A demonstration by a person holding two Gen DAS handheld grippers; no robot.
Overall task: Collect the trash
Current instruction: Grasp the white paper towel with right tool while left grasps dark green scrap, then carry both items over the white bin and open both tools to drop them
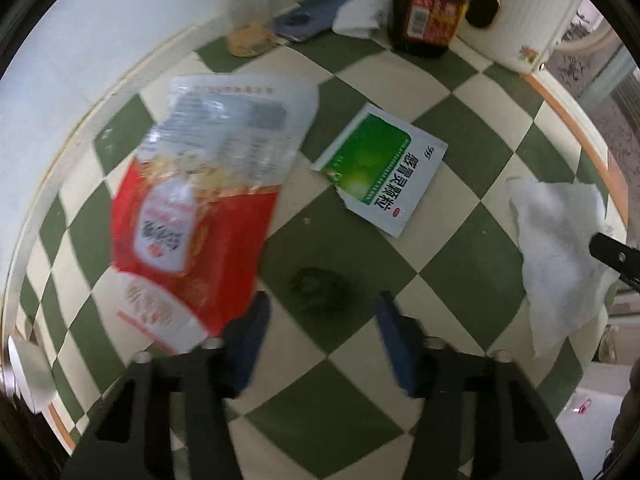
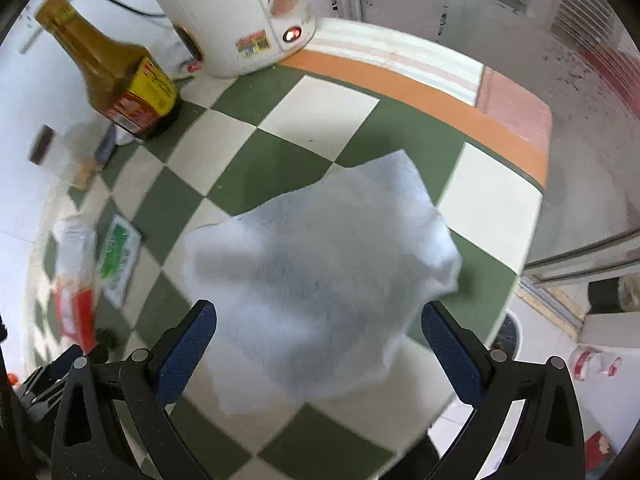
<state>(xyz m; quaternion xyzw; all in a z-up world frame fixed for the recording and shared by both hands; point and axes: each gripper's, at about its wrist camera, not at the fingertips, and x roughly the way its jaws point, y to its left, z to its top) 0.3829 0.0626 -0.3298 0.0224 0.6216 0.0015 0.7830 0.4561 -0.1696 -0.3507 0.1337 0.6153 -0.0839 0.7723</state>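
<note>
Trash lies scattered across a green-and-cream checkered tabletop (image 1: 460, 128), and both claws hang over it with nothing gripped. Largest is the crumpled white paper towel (image 2: 320, 280), lying flat straight ahead of the right gripper (image 2: 319, 326); its near edge reaches in between the two blue-padded fingers (image 2: 188, 350), which stand wide apart on either side of it, though motion blur makes it hard to say whether either pad touches the sheet. From the left claw's camera the same towel (image 1: 560, 256) sits far off to the right.

Next in size is the red-and-clear plastic snack bag (image 1: 200, 208), blurred, ahead and to the left of the left gripper (image 1: 320, 310), its lower corner just beside the left finger (image 1: 248, 344). That claw's jaws are also spread, with bare tabletop between them.

Ahead and slightly right of the left claw lies the flat green-and-white medicine sachet (image 1: 380, 168), torn at one corner, well apart from the bag. Just ahead of the open fingers is a small dark green crumpled wad (image 1: 316, 288).

Beyond the trash, at the far edge, stand a brown glass sauce bottle with a red-and-yellow label (image 1: 428, 8) and, ahead-left of the right claw, a white electric cooker (image 2: 240, 20) with a lit red lamp.
</note>
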